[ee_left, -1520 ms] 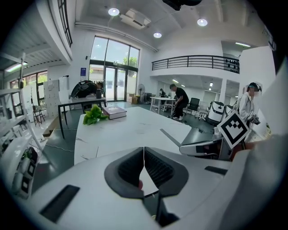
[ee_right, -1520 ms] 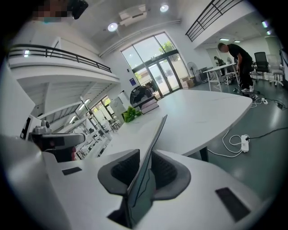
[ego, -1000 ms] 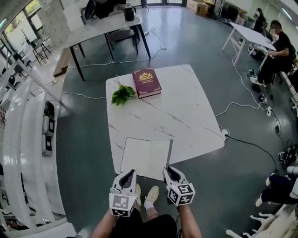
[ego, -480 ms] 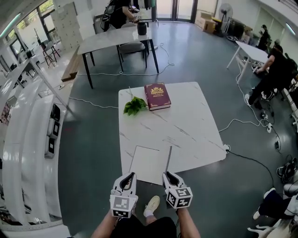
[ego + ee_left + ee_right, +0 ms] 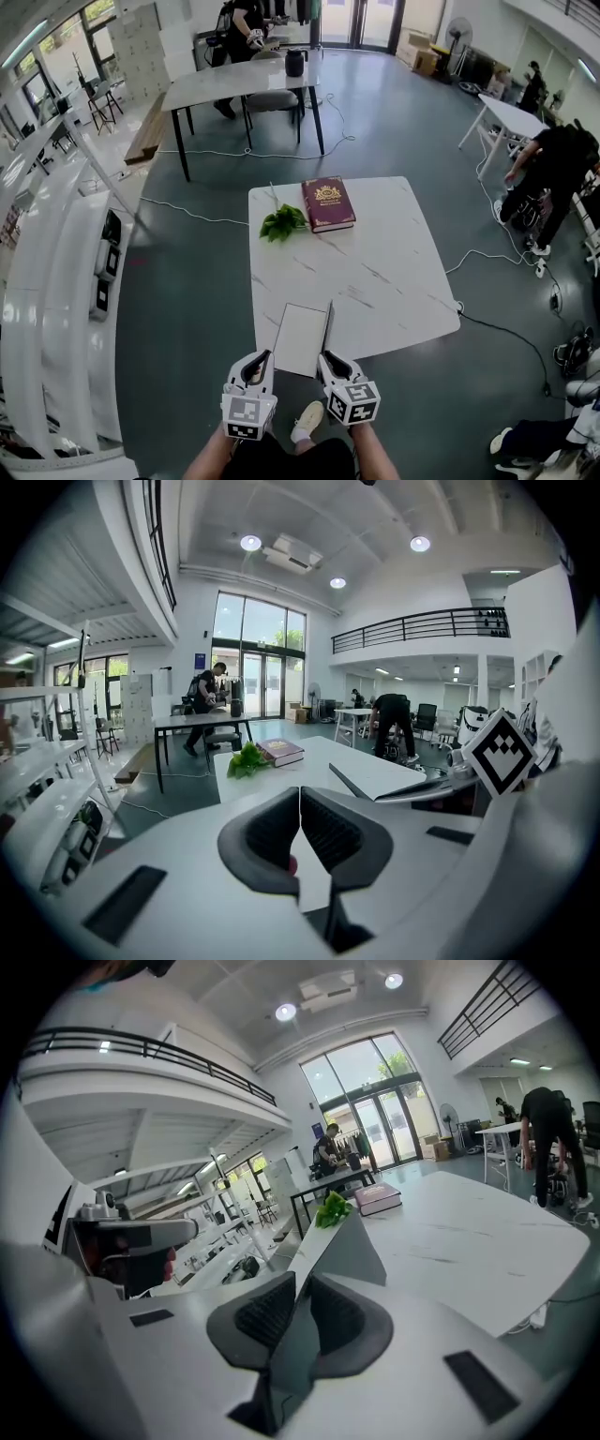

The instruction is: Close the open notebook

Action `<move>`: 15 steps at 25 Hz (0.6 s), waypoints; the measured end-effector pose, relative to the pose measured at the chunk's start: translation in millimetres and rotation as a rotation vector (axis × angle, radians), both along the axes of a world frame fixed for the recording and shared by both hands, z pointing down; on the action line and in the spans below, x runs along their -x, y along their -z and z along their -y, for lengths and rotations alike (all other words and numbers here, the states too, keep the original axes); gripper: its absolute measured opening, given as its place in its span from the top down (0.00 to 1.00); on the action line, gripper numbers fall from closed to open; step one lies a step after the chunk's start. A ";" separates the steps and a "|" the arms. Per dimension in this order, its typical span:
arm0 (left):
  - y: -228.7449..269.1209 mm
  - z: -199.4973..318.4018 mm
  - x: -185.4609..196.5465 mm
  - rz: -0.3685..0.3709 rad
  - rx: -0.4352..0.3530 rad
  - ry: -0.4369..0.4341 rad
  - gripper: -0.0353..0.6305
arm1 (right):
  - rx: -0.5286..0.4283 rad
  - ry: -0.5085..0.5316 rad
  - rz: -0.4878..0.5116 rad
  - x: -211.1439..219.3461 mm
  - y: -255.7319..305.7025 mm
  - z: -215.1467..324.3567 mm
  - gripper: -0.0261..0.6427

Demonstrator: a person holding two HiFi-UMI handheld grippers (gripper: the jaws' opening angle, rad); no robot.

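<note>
Book (image 5: 327, 203) and leafy sprig (image 5: 283, 223) lie beyond notebook (image 5: 302, 339)

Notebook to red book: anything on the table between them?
Nothing: bare marble tabletop between notebook and red book, per head view. Leaf sprig sits left of the book.

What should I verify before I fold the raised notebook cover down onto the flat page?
1. Right gripper clamps the cover with its fingers: ok.
2. Cover lies down on the page: not ok, it stands roughly upright.
3. Page is bare, nothing to be trapped: ok.
4. Left gripper is shut and empty, beside the page: ok.
5. Red book and leaves are far off across the table: ok.
6. Notebook is fully supported at the table's near edge: cannot tell.
</note>
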State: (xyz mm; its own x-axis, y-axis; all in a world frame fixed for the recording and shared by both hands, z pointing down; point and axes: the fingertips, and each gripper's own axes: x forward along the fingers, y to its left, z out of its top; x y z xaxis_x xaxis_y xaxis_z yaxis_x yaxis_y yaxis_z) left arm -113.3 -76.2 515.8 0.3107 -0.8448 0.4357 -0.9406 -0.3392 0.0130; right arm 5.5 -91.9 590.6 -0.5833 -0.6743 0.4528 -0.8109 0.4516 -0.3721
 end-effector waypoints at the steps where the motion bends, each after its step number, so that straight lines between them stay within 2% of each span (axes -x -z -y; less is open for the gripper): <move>1: -1.2 1.9 3.4 -0.002 0.002 -0.002 0.91 | 0.002 0.000 -0.002 5.0 -0.2 1.3 0.86; 6: -10.1 12.7 22.2 -0.012 0.020 -0.010 0.91 | 0.021 0.003 0.000 30.1 -6.3 8.9 0.90; 15: -37.9 34.3 57.2 -0.037 0.071 -0.026 0.91 | 0.070 0.029 -0.028 80.5 -30.2 22.2 0.91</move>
State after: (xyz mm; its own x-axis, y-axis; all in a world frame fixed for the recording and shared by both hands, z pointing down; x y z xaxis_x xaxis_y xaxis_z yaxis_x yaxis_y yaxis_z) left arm -170.5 -110.5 553.7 0.3492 -0.8036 0.4820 -0.9299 -0.3607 0.0724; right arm -75.0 -114.1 620.8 -0.5883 -0.6237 0.5147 -0.8086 0.4485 -0.3807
